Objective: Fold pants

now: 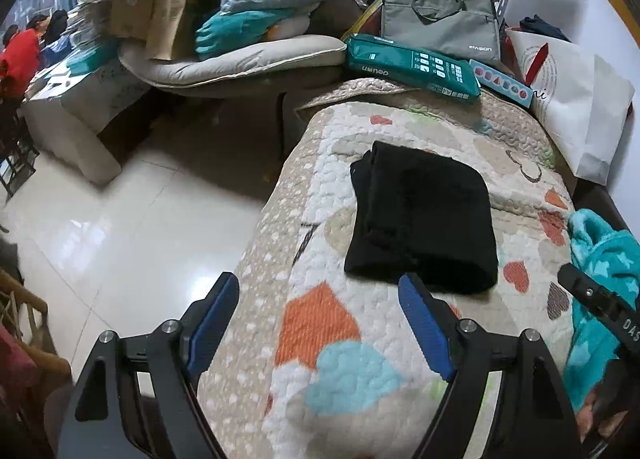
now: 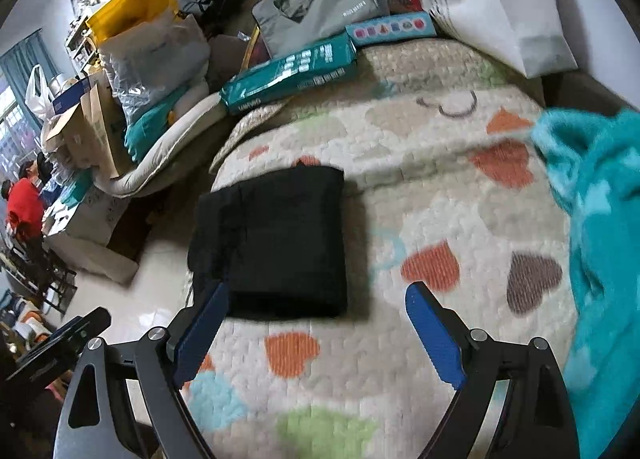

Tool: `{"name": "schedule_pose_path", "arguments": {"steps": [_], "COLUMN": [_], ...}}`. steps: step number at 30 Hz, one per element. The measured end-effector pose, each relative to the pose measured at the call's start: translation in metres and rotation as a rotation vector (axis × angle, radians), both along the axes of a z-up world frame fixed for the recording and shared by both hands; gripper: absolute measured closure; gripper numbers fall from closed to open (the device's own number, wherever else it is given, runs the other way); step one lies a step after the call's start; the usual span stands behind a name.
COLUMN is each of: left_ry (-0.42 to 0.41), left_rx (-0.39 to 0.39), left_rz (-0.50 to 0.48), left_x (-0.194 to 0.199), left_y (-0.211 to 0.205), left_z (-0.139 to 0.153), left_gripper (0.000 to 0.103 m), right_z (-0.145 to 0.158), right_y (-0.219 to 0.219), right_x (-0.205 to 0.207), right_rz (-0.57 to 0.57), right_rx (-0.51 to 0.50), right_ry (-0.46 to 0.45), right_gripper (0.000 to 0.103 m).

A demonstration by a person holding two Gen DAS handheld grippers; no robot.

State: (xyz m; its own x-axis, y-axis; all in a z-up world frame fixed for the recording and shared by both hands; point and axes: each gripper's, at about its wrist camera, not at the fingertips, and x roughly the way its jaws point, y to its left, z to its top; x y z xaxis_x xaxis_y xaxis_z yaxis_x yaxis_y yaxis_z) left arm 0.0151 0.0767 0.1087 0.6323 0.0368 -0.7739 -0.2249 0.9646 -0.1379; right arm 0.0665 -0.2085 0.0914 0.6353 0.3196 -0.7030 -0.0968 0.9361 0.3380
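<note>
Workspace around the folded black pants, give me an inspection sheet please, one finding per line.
Surface: heart-print quilt covering the bed, no bare patch seen.
Job's things: black pants lie folded in a compact rectangle, free of both tongs.
Clutter: teal fleece at the right edge; green package, grey laptop bag and white paper bag at the far end.
Grippers: left tongs open, empty; right tongs open, empty.
Cables: nothing seen.
Surroundings: tiled floor, piled boxes and bags.

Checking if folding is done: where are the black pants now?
Folded black pants lie on the heart-print quilt, mid-frame in both views, ahead of both open grippers, left of the teal fleece.
</note>
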Motion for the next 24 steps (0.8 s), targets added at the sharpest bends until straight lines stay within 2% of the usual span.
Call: {"name": "schedule_pose_path", "arguments": {"steps": [2,5,7,10,13,17,20,24], "left_ry": [-0.031,-0.095,-0.114,-0.086,-0.094,-0.092,-0.077,-0.066], "left_rx": [-0.006,0.043,0.084,0.126,0.102,0.099,0.065,0.035], "left_rz": [-0.020,-0.030,-0.044,-0.064,-0.040,-0.033,-0.024,-0.015], "left_x": [-0.021,-0.047,-0.049,-0.032,-0.027,-0.031,-0.036,-0.044], "left_y": [-0.005,-0.016,-0.024,-0.034,-0.032,-0.031,-0.029,-0.028], "left_z": [0.004,0.010,0.013,0.013,0.016,0.014,0.008,-0.008], "left_gripper": [0.022,0.022,0.022,0.022,0.022,0.022,0.022,0.022], "right_z": [0.002,0.008,0.015,0.015,0.002,-0.015,-0.024,-0.027], "right_y": [-0.009,-0.017,-0.020,-0.018,-0.017,-0.025,-0.027,-0.017], "right_x": [-0.017,-0.031,-0.036,-0.030,-0.031,-0.044,-0.050,-0.060], "right_rz": [0.005,0.012,-0.005,-0.006,-0.038,-0.048,-0.063,-0.050], "right_rx": [0.029,0.027,0.011,-0.007,-0.089,-0.083,-0.069,-0.100], "right_ry": [0.019,0.004,-0.036,-0.059,-0.059,-0.037,-0.017,-0.042], "right_gripper": [0.009,0.009,0.009,0.008,0.008,0.008,0.008,0.008]}}
